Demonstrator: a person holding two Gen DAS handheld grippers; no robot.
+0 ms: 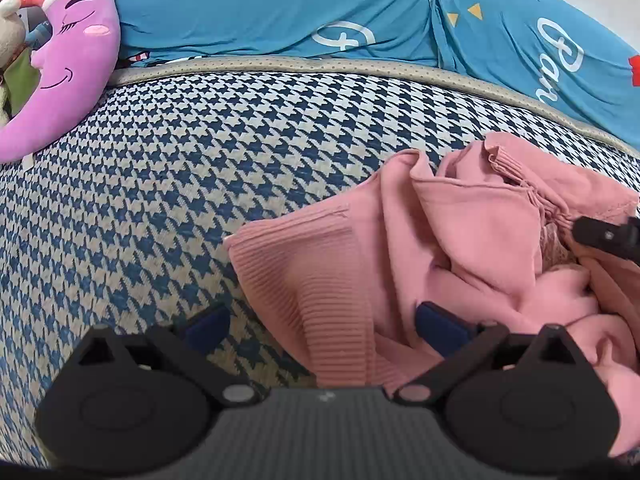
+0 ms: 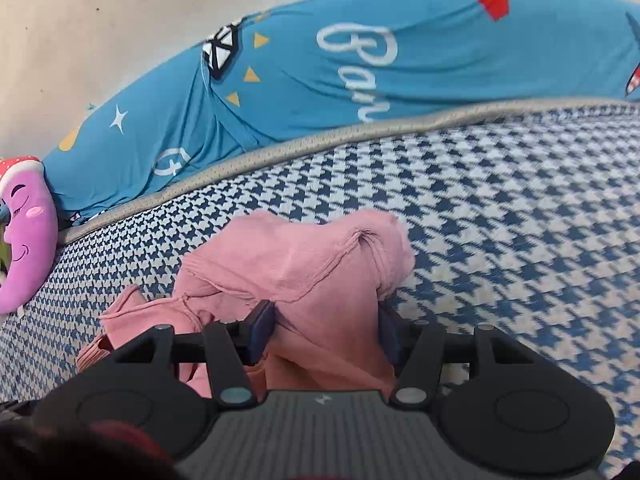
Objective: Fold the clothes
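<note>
A pink sweatshirt lies crumpled on the blue-and-white houndstooth cover. Its ribbed hem points left. My left gripper is open and low over the hem: the right pad rests on pink cloth, the left pad is over bare cover. In the right wrist view the sweatshirt bunches up between the blue pads of my right gripper, which is shut on a thick fold. The right gripper's dark tip shows at the right edge of the left wrist view.
A purple moon plush sits at the far left. Blue printed bedding lies along the back behind a grey piped edge. Bare houndstooth cover stretches right of the sweatshirt. A pale wall stands behind.
</note>
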